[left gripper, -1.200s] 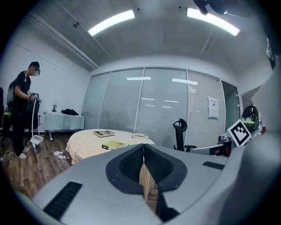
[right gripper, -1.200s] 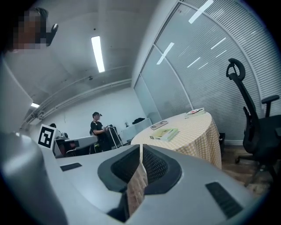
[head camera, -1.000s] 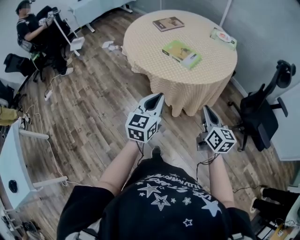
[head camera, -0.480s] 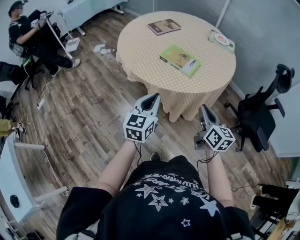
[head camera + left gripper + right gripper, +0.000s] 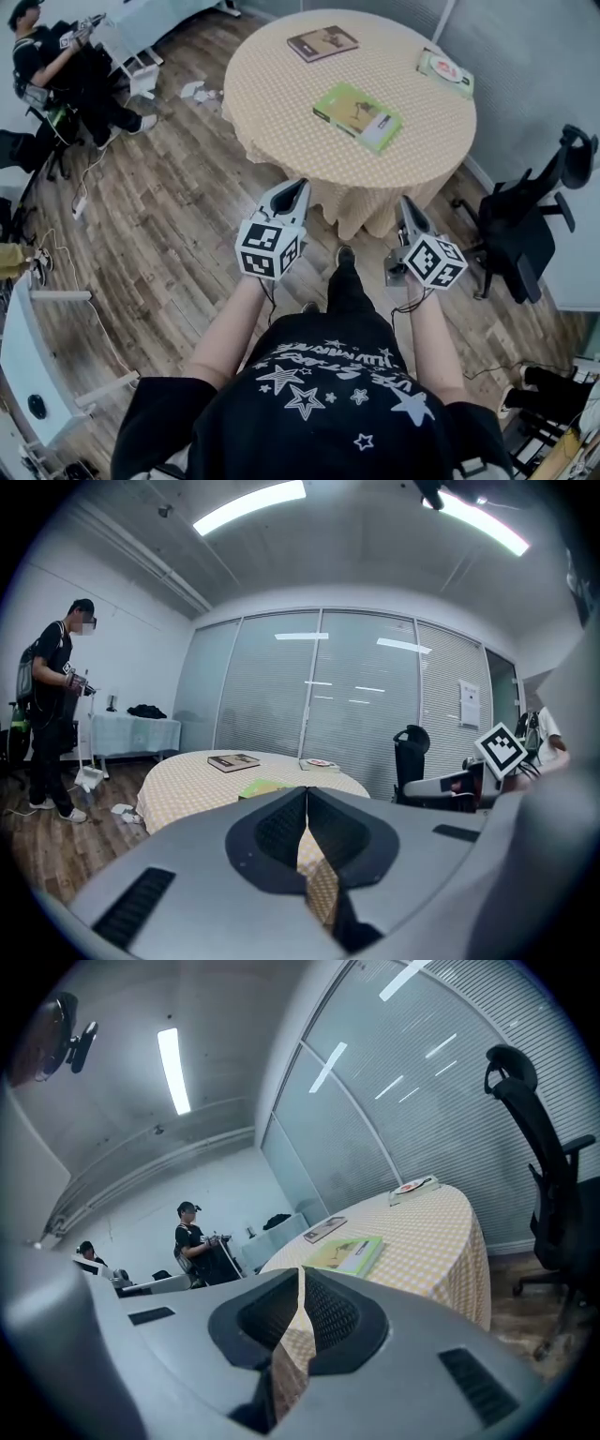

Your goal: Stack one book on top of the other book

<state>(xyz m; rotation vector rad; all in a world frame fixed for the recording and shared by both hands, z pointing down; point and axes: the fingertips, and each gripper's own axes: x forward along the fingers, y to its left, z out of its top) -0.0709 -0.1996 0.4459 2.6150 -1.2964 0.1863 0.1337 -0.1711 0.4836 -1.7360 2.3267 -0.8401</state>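
Well, from the head view I have the left gripper (image 5: 294, 187) and the right gripper (image 5: 404, 202) held out in front of me over the wooden floor, short of the round table (image 5: 281, 89), both with jaws pressed together and nothing in them. The green book (image 5: 356, 115) lies flat on the checked cloth toward my side, and the brown book (image 5: 322, 43) lies flat at the far edge, well apart from it. A third flat item (image 5: 444, 71) sits at the far right rim; it may be another book, but it is too small here for me to say. An office chair (image 5: 525, 230) stands to the right of the table. In the left gripper view the jaws meet in a closed seam with only the tablecloth showing past them, and the brown book (image 5: 233, 760) lies beyond on the tabletop. In the right gripper view the jaws are likewise closed on nothing, and the green book (image 5: 349, 1254) lies just past the tips in line with them. So, as I judge it, nothing of the stacking is done: neither book is touched. I have yet to reach the table, open a gripper, take one book and lay it on the other.
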